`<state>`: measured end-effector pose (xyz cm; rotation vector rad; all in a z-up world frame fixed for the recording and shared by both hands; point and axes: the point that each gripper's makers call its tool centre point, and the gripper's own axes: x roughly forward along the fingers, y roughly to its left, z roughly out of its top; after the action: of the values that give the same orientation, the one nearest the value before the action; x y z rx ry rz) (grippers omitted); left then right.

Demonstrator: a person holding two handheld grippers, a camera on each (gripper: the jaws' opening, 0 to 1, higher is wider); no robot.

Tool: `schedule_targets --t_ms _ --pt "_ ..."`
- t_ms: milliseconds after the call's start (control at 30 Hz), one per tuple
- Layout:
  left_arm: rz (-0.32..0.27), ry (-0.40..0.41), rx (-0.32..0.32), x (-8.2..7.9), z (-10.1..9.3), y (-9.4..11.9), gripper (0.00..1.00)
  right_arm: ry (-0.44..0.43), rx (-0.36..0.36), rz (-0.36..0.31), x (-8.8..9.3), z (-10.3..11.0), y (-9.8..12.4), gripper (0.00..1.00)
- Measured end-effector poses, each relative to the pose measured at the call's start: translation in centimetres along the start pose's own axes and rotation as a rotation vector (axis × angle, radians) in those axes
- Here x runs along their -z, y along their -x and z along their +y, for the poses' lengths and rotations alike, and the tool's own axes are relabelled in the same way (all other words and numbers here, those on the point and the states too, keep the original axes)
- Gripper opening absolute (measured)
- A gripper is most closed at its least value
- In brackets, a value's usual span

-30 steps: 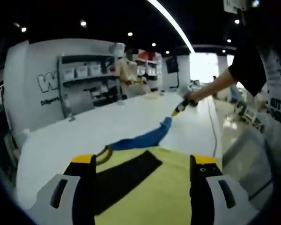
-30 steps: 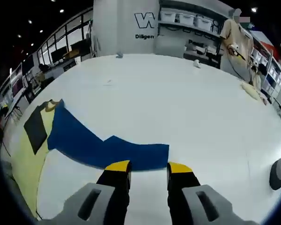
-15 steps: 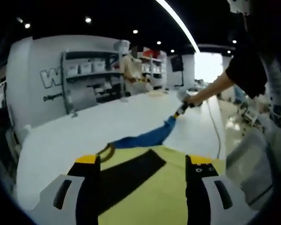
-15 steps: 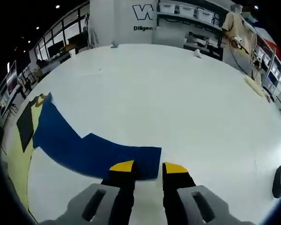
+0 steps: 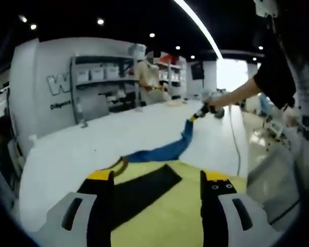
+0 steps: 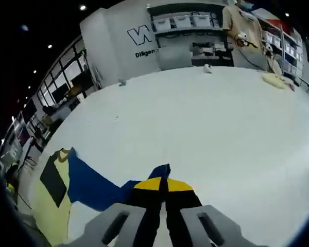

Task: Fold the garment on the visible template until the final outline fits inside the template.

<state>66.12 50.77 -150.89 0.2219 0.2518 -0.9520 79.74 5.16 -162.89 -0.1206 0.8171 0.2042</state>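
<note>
A yellow garment [image 5: 159, 216] with a black rectangle [image 5: 139, 188] lies on the white table [image 5: 92, 144], under and between my left gripper's [image 5: 157, 176] wide-apart jaws; the gripper is open. Its blue part [image 5: 167, 149] runs away to the far right, where my right gripper [image 5: 198, 114], held by a person's hand, lifts its end. In the right gripper view the right gripper [image 6: 162, 184] is shut on the blue cloth's tip [image 6: 162, 170]. The blue cloth [image 6: 92, 185] trails left to the yellow body [image 6: 46, 211] and the black rectangle [image 6: 54, 177].
Shelves with white bins [image 5: 100, 77] and a grey wall stand behind the table. A beige cloth [image 6: 278, 80] and a small object [image 6: 208, 68] lie at the table's far side [image 6: 221, 113]. A cable [image 5: 236, 141] runs along the table's right edge. The person's body [image 5: 298, 103] is at the right.
My right gripper's jaws have gone from slightly apart at the blue cloth's edge to shut on it, and the cloth's end has risen off the table. The left gripper stays open over the yellow part.
</note>
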Motion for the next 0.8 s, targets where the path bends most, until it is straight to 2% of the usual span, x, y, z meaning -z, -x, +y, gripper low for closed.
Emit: schedule_targets --t_ms 100,200,233,300,400,600,667,800 --pt "0.008 0.001 -0.016 0.4 0.4 0.2 0.6 -0.007 0.011 0.006 0.1 -1.1 -0.8 0.0" --pt "-0.002 0.029 -0.038 0.4 0.7 0.3 0.6 -0.057 0.026 0.006 -0.1 -2.6 -2.1 0.0" --pt "-0.027 0.075 -0.043 0.1 0.9 0.2 0.6 -0.1 0.036 -0.019 -0.6 -2.5 -2.3 0.0" --pt "-0.031 0.083 -0.044 0.1 1.1 0.2 0.59 -0.112 0.036 -0.025 -0.7 -2.6 -2.5 0.0" --pt "-0.028 0.073 -0.051 0.1 1.7 0.1 0.59 -0.103 0.03 -0.007 -0.6 -2.2 -3.1 0.0" --pt "-0.018 0.061 -0.063 0.3 2.6 -0.2 0.58 -0.072 0.025 0.026 -0.8 -3.1 -4.7 0.0" --pt "-0.007 0.065 -0.066 0.6 2.5 -0.6 0.58 -0.056 0.033 0.062 0.1 -3.3 -5.3 0.0" --pt "0.014 0.059 -0.068 1.0 2.1 -0.8 0.58 -0.045 0.031 0.077 0.5 -3.4 -5.8 0.0"
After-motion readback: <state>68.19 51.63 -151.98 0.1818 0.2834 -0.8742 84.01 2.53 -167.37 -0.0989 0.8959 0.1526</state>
